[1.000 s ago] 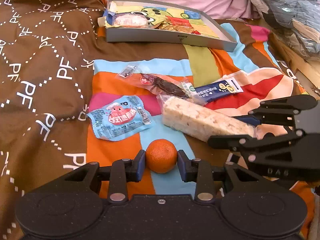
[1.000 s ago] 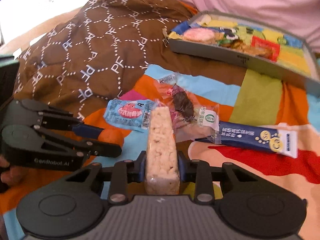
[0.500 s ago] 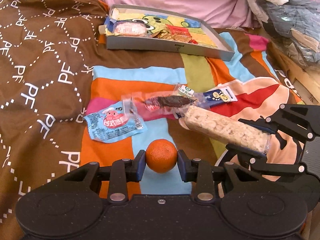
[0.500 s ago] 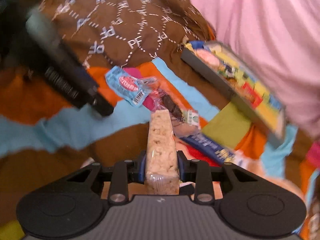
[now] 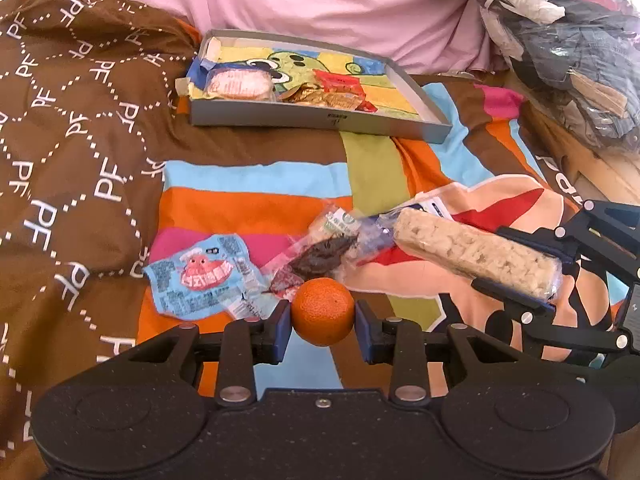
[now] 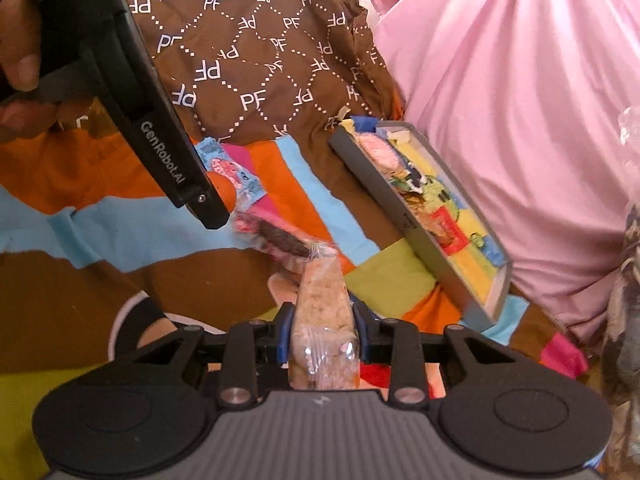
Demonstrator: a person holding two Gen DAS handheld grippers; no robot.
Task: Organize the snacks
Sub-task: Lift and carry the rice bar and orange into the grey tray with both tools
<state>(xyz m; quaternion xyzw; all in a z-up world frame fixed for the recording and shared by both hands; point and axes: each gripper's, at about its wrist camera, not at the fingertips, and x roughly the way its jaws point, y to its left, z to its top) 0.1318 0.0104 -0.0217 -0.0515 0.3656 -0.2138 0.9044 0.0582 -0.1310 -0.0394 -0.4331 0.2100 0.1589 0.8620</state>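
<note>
Between the blue pads of the left gripper [image 5: 323, 317] sat a mandarin orange [image 5: 322, 310], clamped and held above the striped bedspread [image 5: 248, 200]; right gripper [image 6: 323, 331] was clamped on a wrapped puffed-rice bar [image 6: 323, 316], held off the cloth at right. Left on the spread: light-blue snack packet [image 5: 202, 276] near left, clear packet with a dark dried snack [image 5: 324, 248] just right of it, dark-blue bar wrapper [image 5: 434, 208] mostly hidden behind the rice bar. Grey snack tray [image 5: 320, 118] sat far centre, holding a round pink-wrapped cake [image 5: 239, 84] and red and gold packets
</note>
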